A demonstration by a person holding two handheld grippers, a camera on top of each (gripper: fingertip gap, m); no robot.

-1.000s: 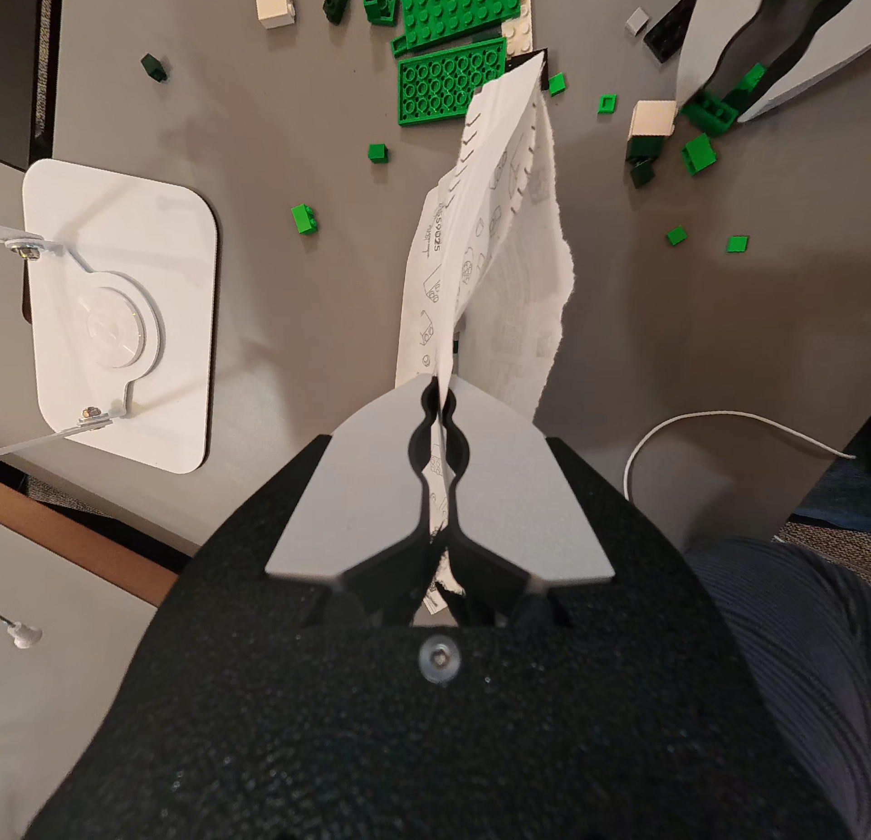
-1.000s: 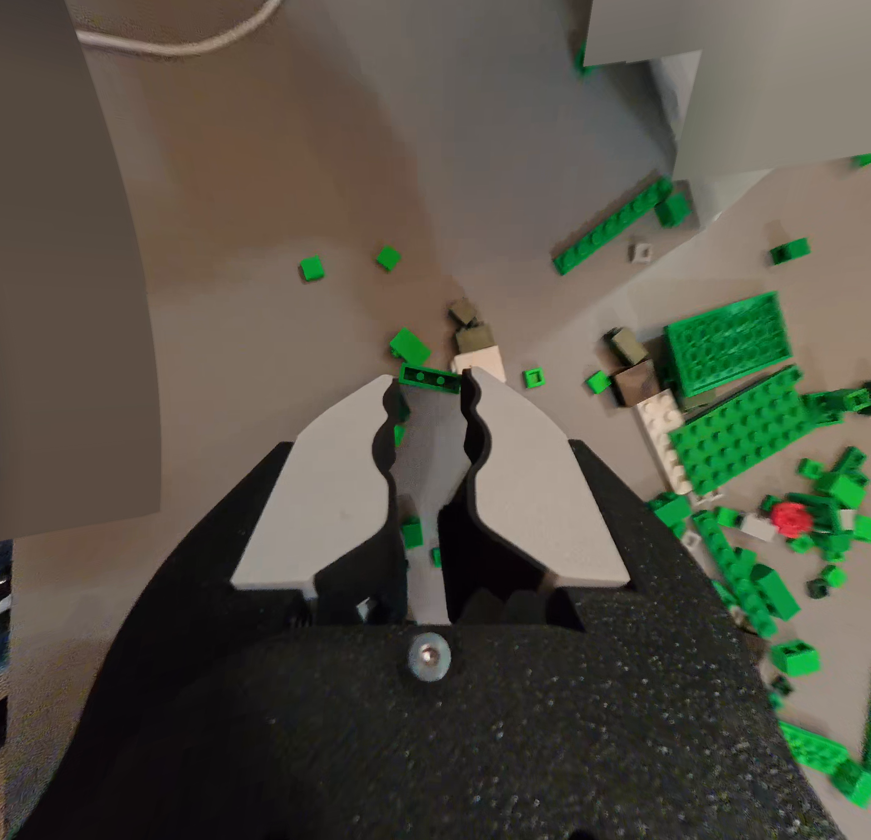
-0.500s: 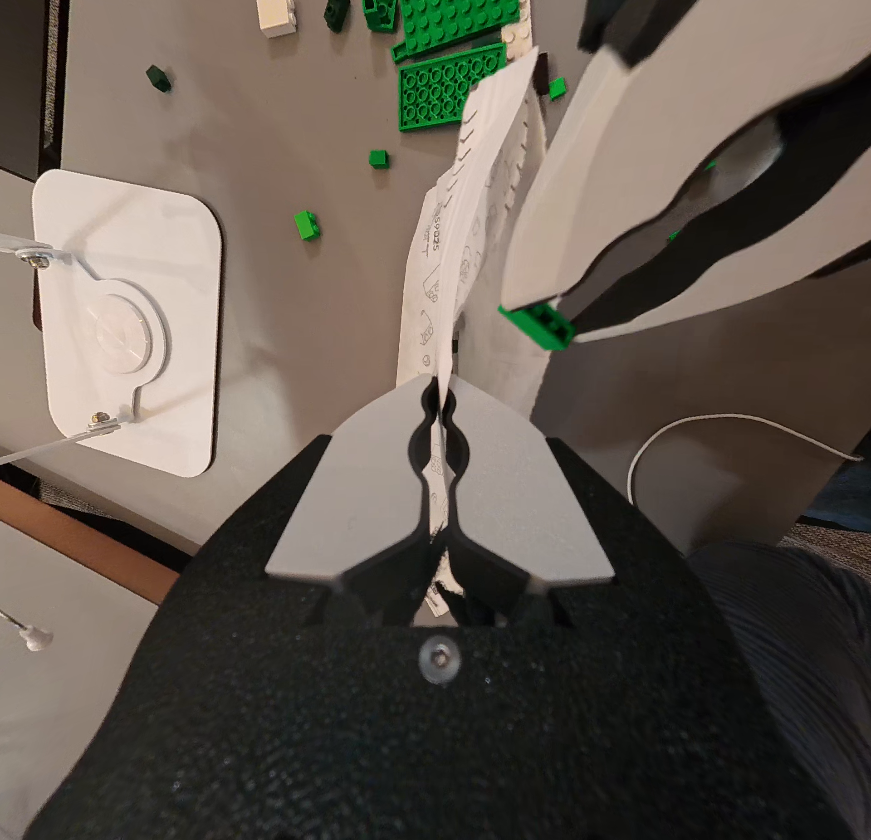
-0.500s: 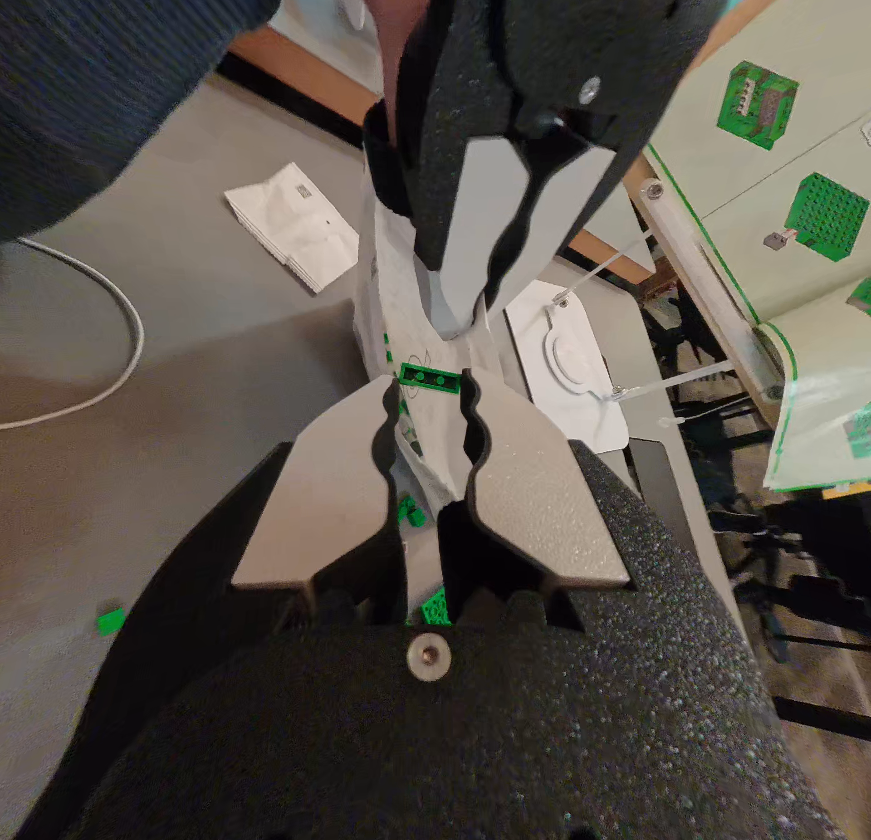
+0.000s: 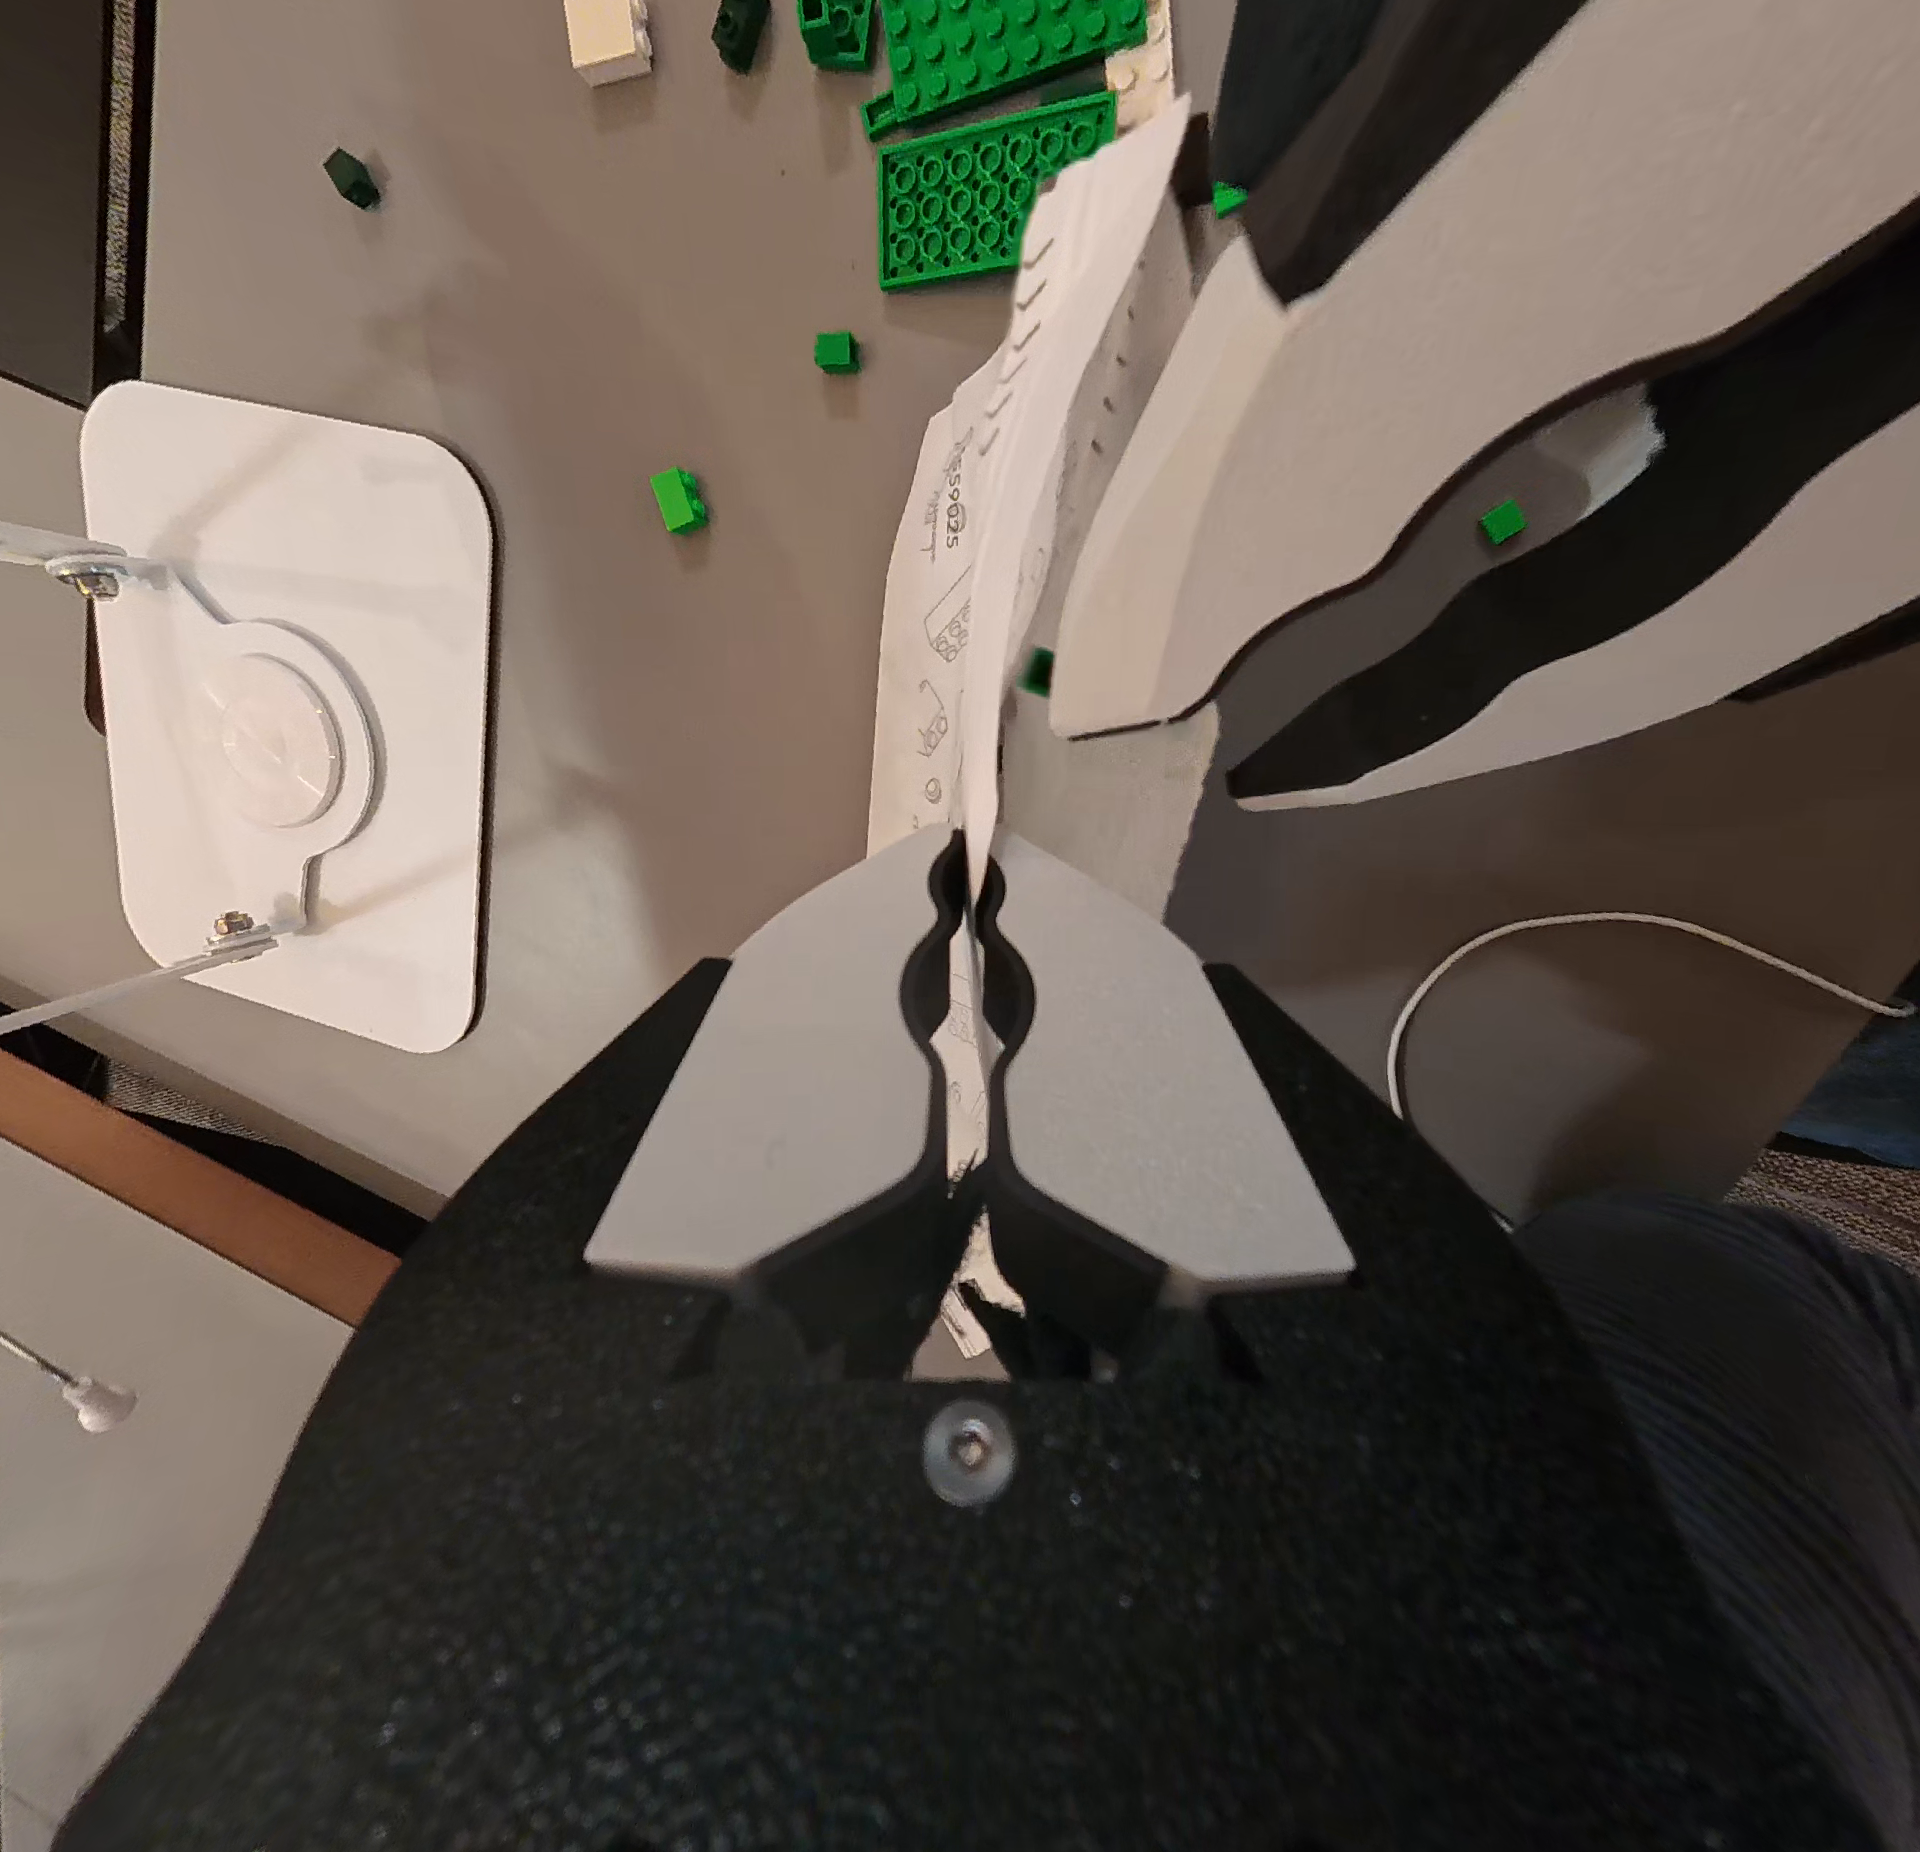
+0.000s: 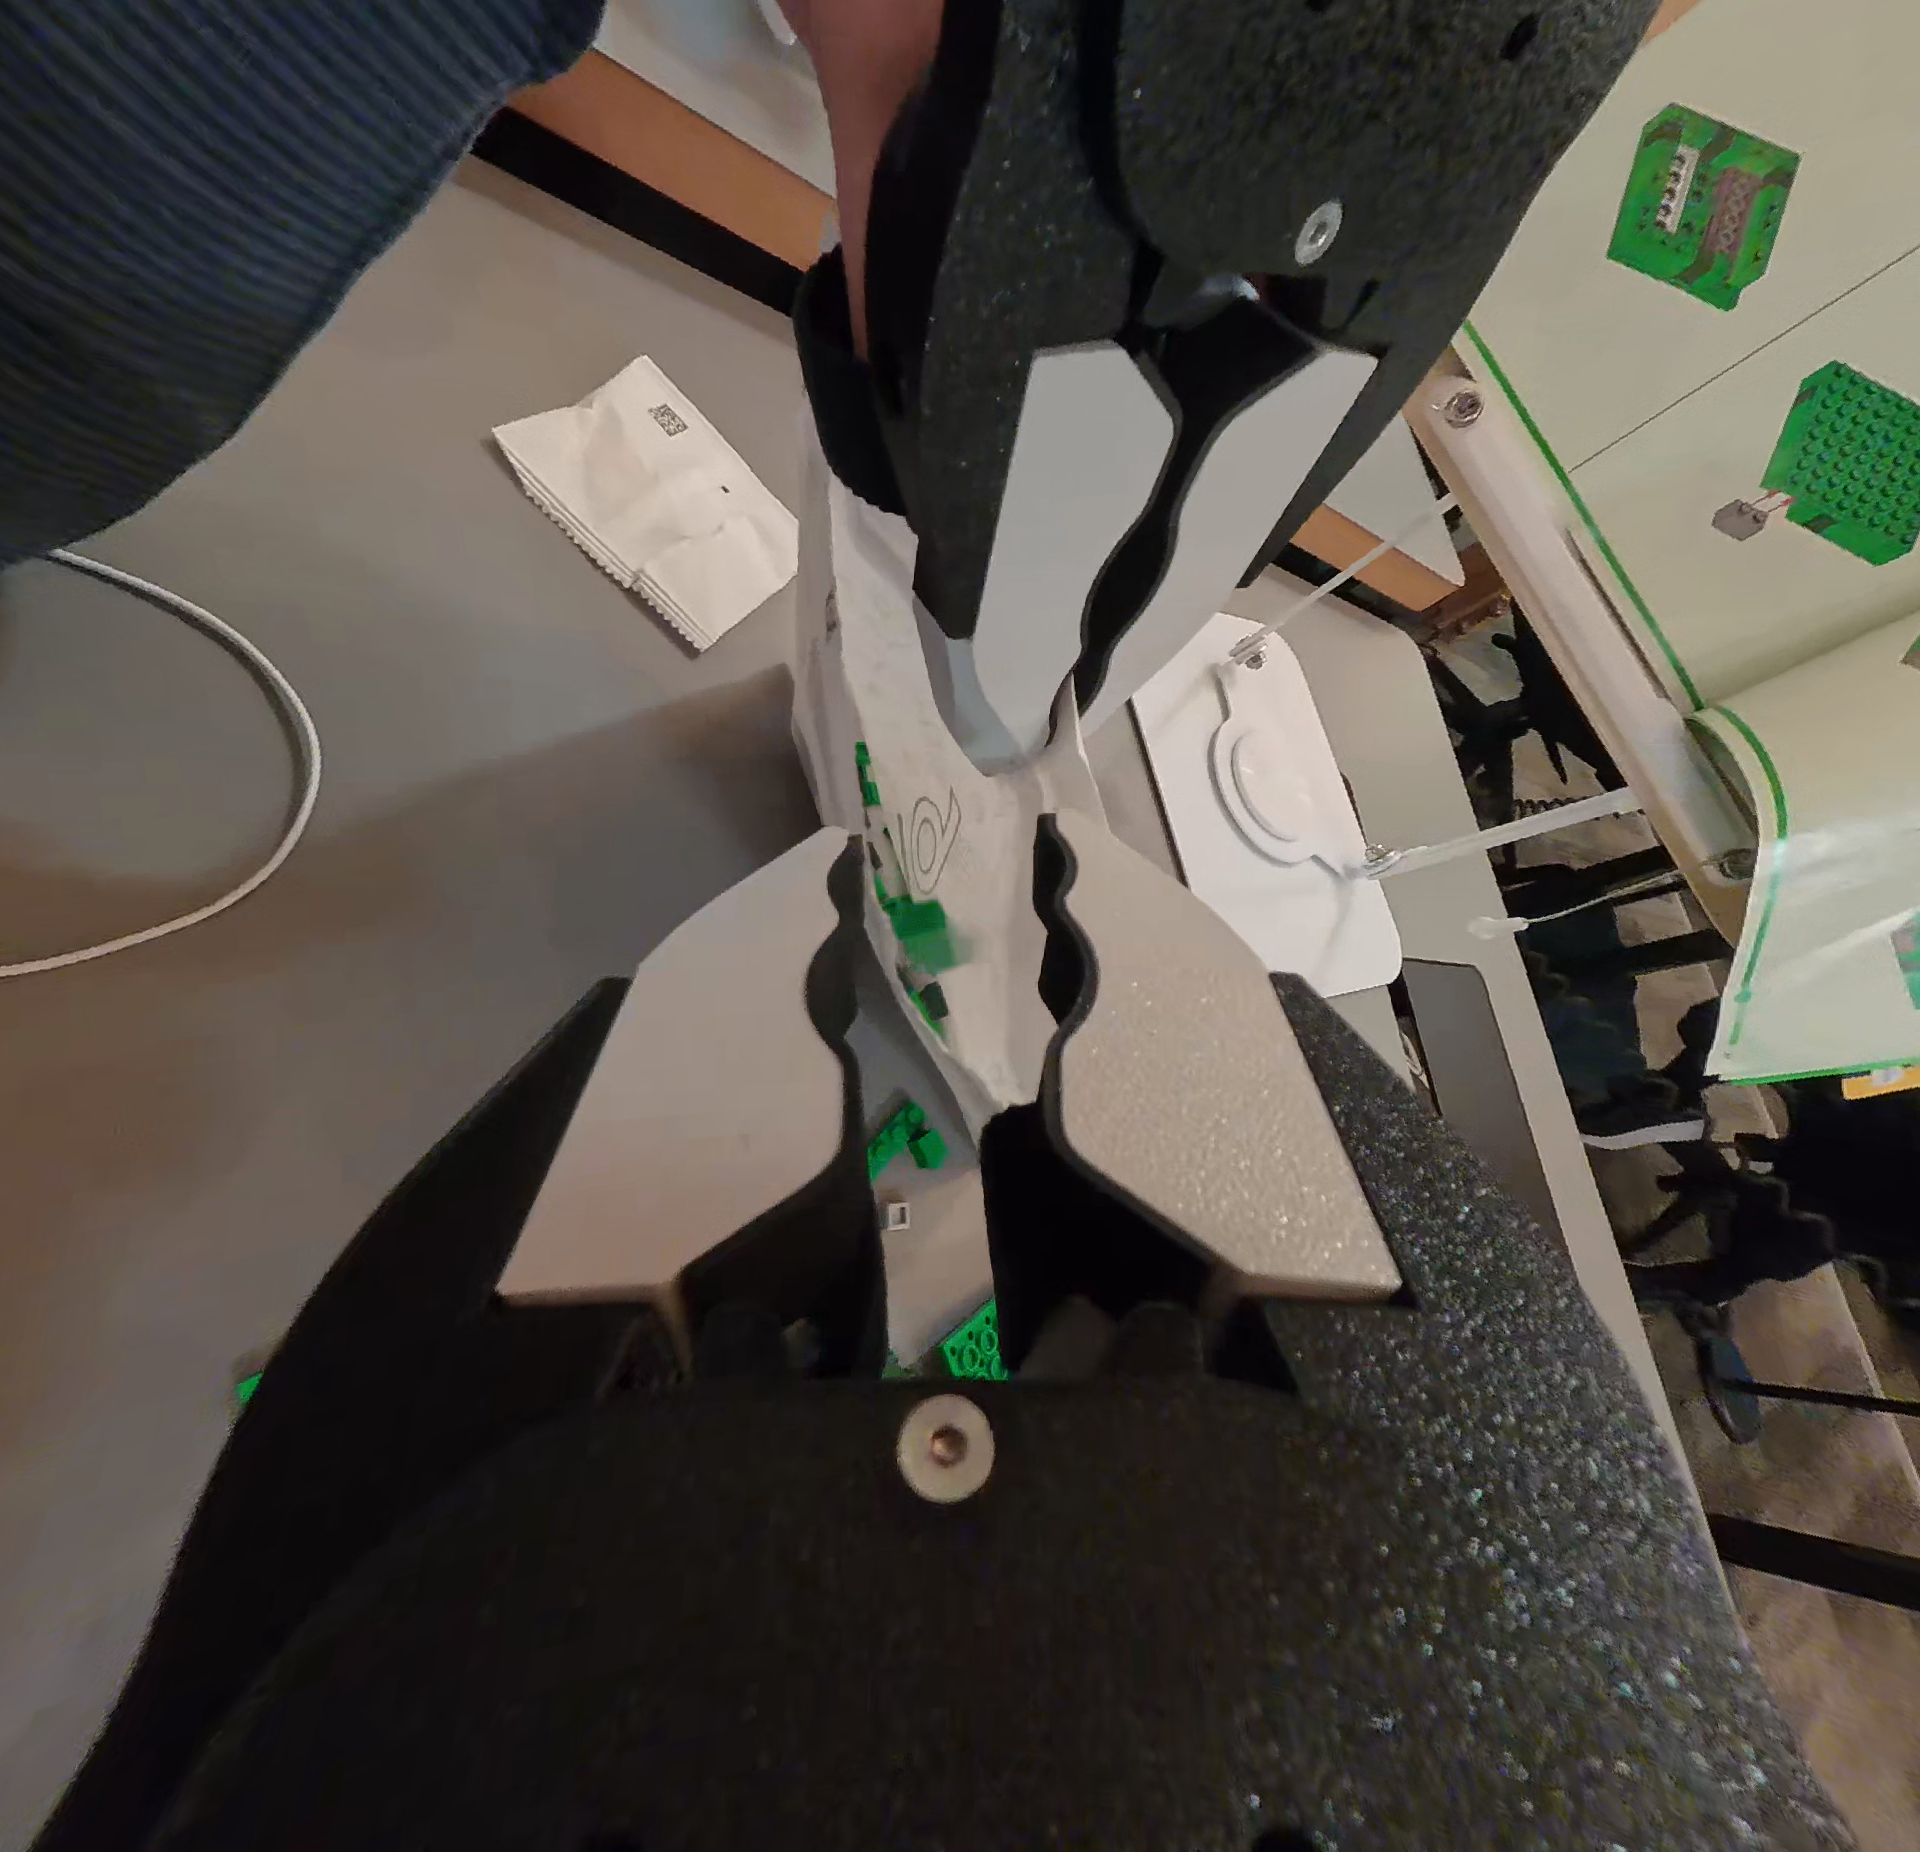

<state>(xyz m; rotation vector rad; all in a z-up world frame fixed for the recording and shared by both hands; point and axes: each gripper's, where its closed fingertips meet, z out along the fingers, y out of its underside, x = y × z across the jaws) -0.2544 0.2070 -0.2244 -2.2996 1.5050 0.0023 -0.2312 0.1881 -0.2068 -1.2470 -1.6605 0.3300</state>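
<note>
Above the grey table [image 5: 582, 275], our left gripper [image 5: 975, 852] pinched a white paper bag [image 5: 1049, 431]; our right gripper [image 6: 951, 846] gaped empty over green bricks [image 6: 920, 935] inside. We feared tilting would spill them.

White printed bag [image 5: 1013, 472], green bricks [image 5: 961, 207]

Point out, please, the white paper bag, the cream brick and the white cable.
white paper bag [image 5: 1081, 368], left wrist view, on its upper printed side.
cream brick [image 5: 608, 34], left wrist view, on its top face.
white cable [image 6: 275, 836], right wrist view, on its curved loop.
</note>
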